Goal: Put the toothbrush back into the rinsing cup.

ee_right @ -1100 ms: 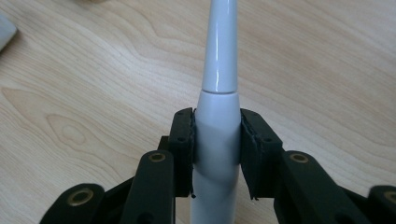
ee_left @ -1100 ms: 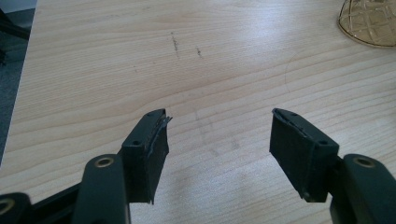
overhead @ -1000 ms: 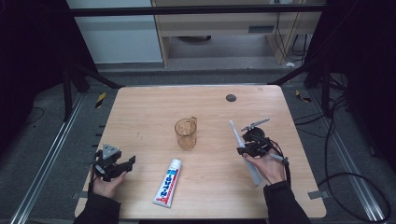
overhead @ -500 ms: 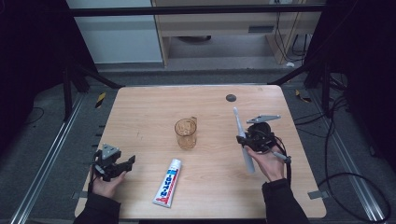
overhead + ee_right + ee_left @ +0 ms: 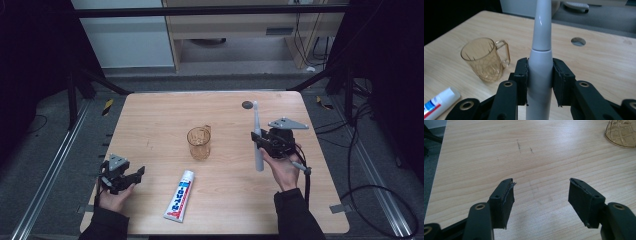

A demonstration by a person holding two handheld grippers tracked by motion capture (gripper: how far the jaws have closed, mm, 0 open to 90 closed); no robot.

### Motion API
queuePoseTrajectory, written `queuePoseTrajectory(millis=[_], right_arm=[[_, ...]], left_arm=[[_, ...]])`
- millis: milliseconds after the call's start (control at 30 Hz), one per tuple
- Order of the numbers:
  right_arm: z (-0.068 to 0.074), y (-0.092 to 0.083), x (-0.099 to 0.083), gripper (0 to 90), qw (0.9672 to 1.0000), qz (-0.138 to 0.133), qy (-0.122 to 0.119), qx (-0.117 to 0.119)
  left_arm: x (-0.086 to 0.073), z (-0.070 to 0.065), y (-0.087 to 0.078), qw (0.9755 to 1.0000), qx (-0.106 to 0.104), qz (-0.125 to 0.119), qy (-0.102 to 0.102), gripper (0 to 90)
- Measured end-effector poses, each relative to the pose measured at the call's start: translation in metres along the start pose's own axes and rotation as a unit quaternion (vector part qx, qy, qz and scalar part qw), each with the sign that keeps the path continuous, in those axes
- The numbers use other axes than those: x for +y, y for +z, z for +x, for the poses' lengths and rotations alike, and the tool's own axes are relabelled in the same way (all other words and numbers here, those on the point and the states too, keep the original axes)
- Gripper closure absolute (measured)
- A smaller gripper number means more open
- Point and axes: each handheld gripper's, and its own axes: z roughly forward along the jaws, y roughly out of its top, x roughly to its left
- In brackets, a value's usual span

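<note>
Toothbrush (image 5: 257, 145) clamped upright in right gripper (image 5: 261, 142) jaws, lifted off the bench (image 5: 150, 120) beside the cup (image 5: 199, 142) (probably bound for it). Left gripper (image 5: 131, 176) idle, jaws apart, toothpaste (image 5: 179, 195) lying nearby.

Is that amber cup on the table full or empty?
Empty. The cup stands upright, and the right gripper view looks through its clear patterned wall to the bare inside, with no liquid line and nothing standing in it.

Blue and red printing runs along the toothpaste tube (image 5: 180, 196), lying just below the amber cup (image 5: 199, 143); its lettering is too blurred to read.
</note>
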Motion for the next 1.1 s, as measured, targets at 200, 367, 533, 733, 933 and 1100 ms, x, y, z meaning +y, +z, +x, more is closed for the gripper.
queuePoseTrajectory(millis=[200,367,533,733,933,1100], right_arm=[[0.006,-0.001,0.007,67.8,0.9992,-0.039,0.006,0.002],[0.009,0.0,0.012,67.8,0.9979,-0.063,0.012,0.005],[0.017,0.005,0.014,67.7,0.9942,-0.105,0.023,0.007],[0.025,0.011,0.018,67.8,0.9907,-0.133,0.028,0.006],[0.037,0.019,0.026,67.7,0.9861,-0.163,0.029,0.012],[0.044,0.025,0.034,67.7,0.9845,-0.172,0.029,0.016]], left_arm=[[0.0,0.001,0.0,1.0,0.0,-0.001,-0.001,36.6],[0.0,0.001,0.0,1.0,0.0,-0.001,-0.003,36.6],[0.0,0.001,0.0,1.0,0.001,-0.002,-0.003,36.6],[0.0,0.001,0.0,1.0,0.001,-0.002,-0.003,36.6],[0.0,0.001,0.001,1.0,0.001,-0.003,-0.004,36.6],[0.0,0.001,0.0,1.0,0.001,-0.003,-0.003,36.6]])
